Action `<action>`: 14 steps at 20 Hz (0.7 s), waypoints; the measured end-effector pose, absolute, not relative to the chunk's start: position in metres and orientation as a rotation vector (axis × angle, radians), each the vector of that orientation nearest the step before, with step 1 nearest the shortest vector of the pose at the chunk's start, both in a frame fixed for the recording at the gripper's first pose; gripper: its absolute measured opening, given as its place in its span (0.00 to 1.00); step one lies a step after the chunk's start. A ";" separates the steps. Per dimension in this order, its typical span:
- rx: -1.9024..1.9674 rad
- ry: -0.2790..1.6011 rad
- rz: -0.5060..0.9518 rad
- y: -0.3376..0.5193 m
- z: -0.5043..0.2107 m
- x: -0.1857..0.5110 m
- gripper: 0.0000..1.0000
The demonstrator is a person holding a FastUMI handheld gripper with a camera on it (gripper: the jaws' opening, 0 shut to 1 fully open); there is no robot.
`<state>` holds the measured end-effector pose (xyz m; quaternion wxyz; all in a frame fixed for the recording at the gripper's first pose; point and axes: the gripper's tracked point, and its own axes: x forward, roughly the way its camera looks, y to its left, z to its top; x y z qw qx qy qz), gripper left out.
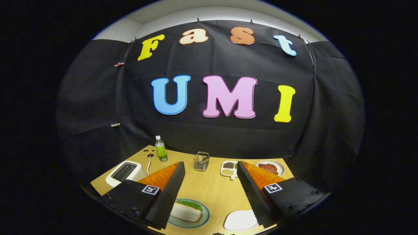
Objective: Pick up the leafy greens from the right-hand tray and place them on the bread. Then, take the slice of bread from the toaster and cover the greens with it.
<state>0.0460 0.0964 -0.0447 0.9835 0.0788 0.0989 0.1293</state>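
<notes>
Leafy greens (pixel 190 204) look to be already on the bread (pixel 185 212), which sits on the green plate (pixel 205 218) between the fingers, nearer the left one, so I'd call step one done. What's left is the toaster (pixel 125 172) slice; the toaster sits beyond the left finger near the bench (pixel 212 192) edge, and I can't see into its slots. The gripper (pixel 210 192) is spread wide, holding nothing. Bare bench ahead; wire basket (pixel 201 161) stands further back.

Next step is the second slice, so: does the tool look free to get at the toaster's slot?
Probably yes. The tool is open and holds nothing, and the toaster stands beyond its left finger with its slot uncovered; whether bread sits inside cannot be told.
</notes>
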 end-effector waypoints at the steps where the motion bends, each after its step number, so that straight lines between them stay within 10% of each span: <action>1: 0.150 0.174 0.260 0.095 -0.032 0.044 0.99; 14: 0.070 -0.031 0.175 0.057 0.057 0.012 0.98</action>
